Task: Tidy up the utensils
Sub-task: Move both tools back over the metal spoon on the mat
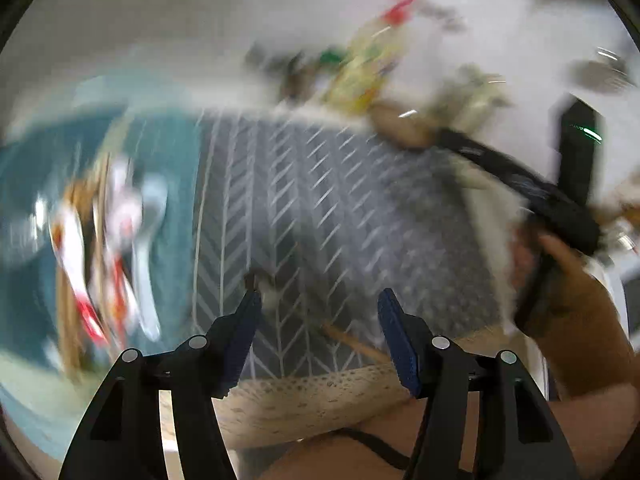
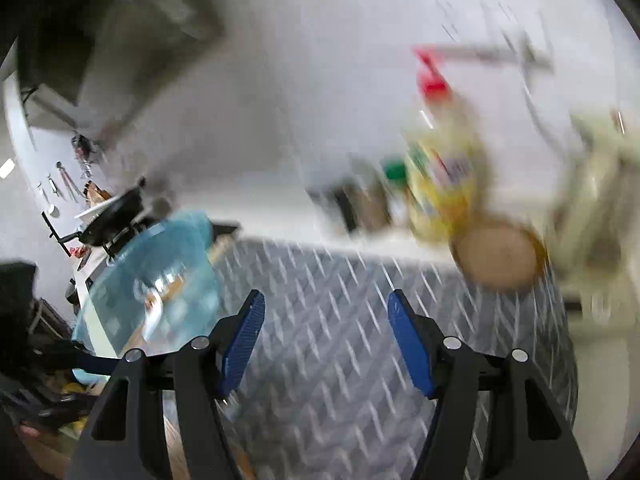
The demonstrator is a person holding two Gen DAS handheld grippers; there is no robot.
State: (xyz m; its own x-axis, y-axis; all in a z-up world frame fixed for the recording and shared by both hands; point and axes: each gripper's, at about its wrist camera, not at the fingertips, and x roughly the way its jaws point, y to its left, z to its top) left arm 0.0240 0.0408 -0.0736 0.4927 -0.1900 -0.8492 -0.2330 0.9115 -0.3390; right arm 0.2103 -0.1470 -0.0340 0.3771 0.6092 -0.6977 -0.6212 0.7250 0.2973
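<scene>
The left gripper [image 1: 318,308] has its jaws spread wide with nothing between them, over a grey herringbone mat [image 1: 320,200]. The right gripper [image 2: 326,312] is likewise agape and empty above that mat. Both views are badly blurred. The utensils [image 1: 108,248] lie heaped in a teal bowl [image 1: 172,152] at the mat's left. Bottles [image 2: 440,176] stand behind against a white wall [image 2: 300,80].

I can read no text anywhere: from my right wrist view the yellow-labelled bottle [image 2: 444,184] at two o'clock carries printing smeared past reading, and my left wrist view shows the same bottle [image 1: 370,68] at one o'clock equally blurred.
</scene>
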